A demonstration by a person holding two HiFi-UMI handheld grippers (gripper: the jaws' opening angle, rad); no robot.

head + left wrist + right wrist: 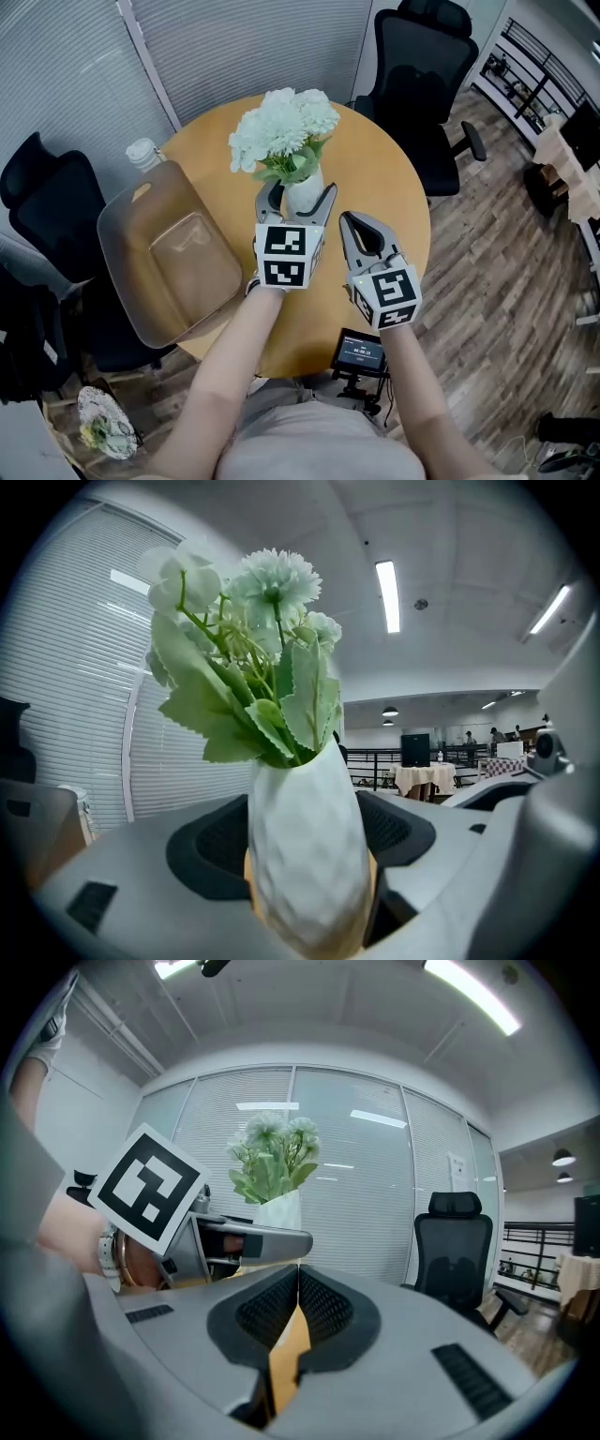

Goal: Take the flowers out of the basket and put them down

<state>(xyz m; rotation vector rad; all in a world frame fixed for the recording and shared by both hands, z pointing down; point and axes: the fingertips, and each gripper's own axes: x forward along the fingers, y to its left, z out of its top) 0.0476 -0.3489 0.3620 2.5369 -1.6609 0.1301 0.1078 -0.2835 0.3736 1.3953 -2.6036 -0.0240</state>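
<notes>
A bunch of pale green-white flowers (286,127) (253,630) stands in a faceted white vase (303,192) (305,855) near the middle of the round wooden table (384,169). My left gripper (300,195) (305,850) is shut on the vase, with one black pad (211,846) on each side of it. Whether the vase rests on the table or hangs just above it, I cannot tell. The translucent brown basket (117,225) sits at the table's left edge and looks empty. My right gripper (347,220) (298,1302) is shut on nothing, just right of the left one.
A plastic bottle (142,153) stands behind the basket. Black office chairs stand at the far right (417,66) and at the left (47,197). A small screen device (361,352) hangs at the table's near edge. Another flower bundle (103,422) lies on the floor.
</notes>
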